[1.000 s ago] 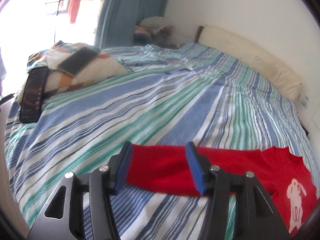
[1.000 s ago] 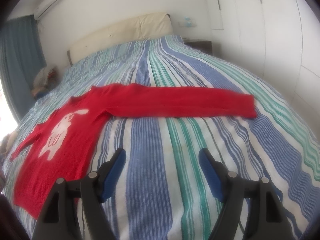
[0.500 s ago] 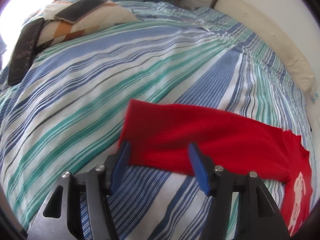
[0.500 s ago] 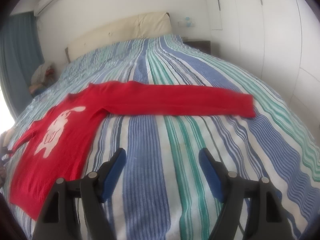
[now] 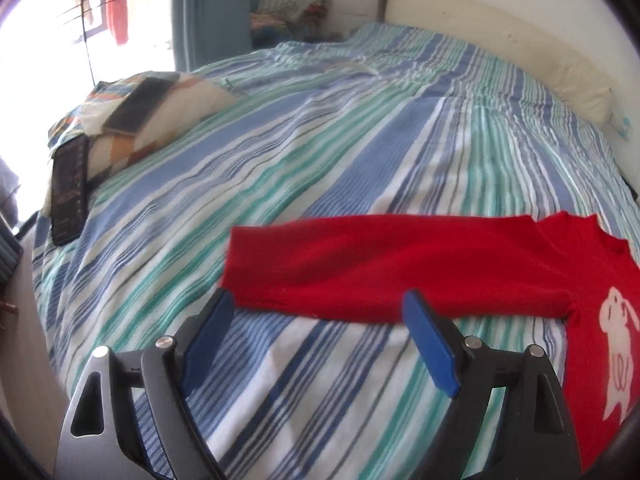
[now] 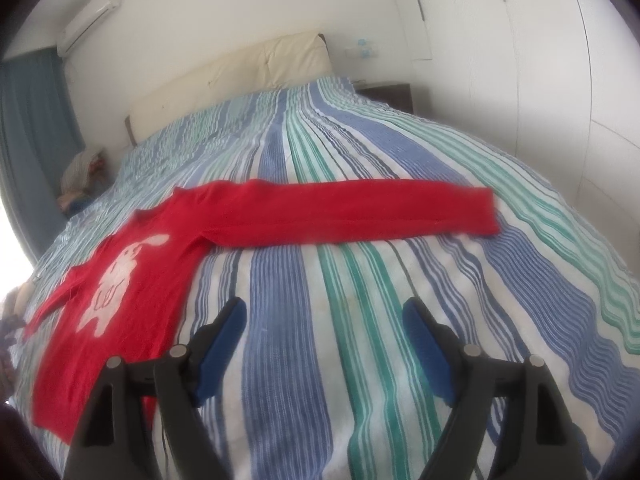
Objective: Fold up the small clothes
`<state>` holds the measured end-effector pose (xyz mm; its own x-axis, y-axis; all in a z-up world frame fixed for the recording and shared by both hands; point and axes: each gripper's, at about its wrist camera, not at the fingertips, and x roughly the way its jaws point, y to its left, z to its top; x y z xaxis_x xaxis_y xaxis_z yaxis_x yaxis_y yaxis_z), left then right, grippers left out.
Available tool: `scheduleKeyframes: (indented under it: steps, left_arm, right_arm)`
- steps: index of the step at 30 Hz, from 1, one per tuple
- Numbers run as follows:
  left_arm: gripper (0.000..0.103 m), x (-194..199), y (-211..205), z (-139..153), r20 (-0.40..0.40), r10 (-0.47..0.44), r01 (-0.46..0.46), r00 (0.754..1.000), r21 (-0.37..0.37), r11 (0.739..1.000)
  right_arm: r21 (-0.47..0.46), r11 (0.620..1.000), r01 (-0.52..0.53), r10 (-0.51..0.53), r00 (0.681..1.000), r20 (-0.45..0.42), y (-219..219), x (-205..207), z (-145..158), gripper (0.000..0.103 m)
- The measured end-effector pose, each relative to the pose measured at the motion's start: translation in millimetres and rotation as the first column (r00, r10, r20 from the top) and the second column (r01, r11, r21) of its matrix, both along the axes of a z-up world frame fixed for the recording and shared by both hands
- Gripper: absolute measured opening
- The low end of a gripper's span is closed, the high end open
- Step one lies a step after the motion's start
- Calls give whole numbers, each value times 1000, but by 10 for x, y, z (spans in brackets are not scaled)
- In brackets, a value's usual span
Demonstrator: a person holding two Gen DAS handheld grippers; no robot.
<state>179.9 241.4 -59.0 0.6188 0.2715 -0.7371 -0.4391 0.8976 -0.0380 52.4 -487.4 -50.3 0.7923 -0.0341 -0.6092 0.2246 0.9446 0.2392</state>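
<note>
A small red sweater is laid flat on the striped bedspread, spread out with nothing folded. Its knit is plain red, and a pale rabbit figure is worked into the chest. In the right wrist view, one long sleeve is stretched straight out from the sweater's body toward the wardrobe side, ending in a square cuff, while the other sleeve is seen on the far side of the body, toward the window. The hem lies nearest the camera, and the neckline points toward the cream headboard.

In the left wrist view, the same sweater is shown with its sleeve extended away from the body and lying flat, its cuff end squared off.

The left hand-held gripper is seen just short of this sleeve's near edge, its blue pads apart and still opening, with only bedspread between them. The right hand-held gripper is held beside the sweater's body, on the near side of the outstretched sleeve; its pads are likewise apart and opening, with nothing clamped.

Beyond the sweater's cuff, a patterned pillow with a phone on it is visible.
</note>
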Motion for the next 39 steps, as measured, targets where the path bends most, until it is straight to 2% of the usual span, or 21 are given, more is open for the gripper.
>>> scheduleKeyframes:
  steps: [1,5,9,14,17,29,39]
  left_arm:
    - [95,-32,-126,48,6,-42,42,999,-5,999]
    - [96,-169,-593,45,-4,-200,199,980,-24,980]
    - [96,-145,-848,-142,-41,-262,262,964,-14,965]
    - [96,-121,-873,-405,-79,-252,254,965,19,967]
    - [96,-127,-891,-519,-105,-250,252,963,12,968]
    - [102,-154,-985,-588,-133,-237,248,962,69,966]
    - [102,-152,-984,-596,-143,-238,249,961,69,966]
  right_arm:
    - [7,1000,0,0,1000,1,-6,7,2,82]
    - [12,1000,-8,8,1000,0,-2,8,6,82]
    - [2,1000,-5,5,1000,-2,7,1,6,82]
    - [-15,1000,5,-5,1000,-19,25,24,-29,82]
    - [-32,999,2,-3,1000,-25,53,39,-42,82]
    - [-45,999,-22,20,999,-46,103,73,-90,82]
    - [-38,999,-19,18,999,-42,86,52,-86,82]
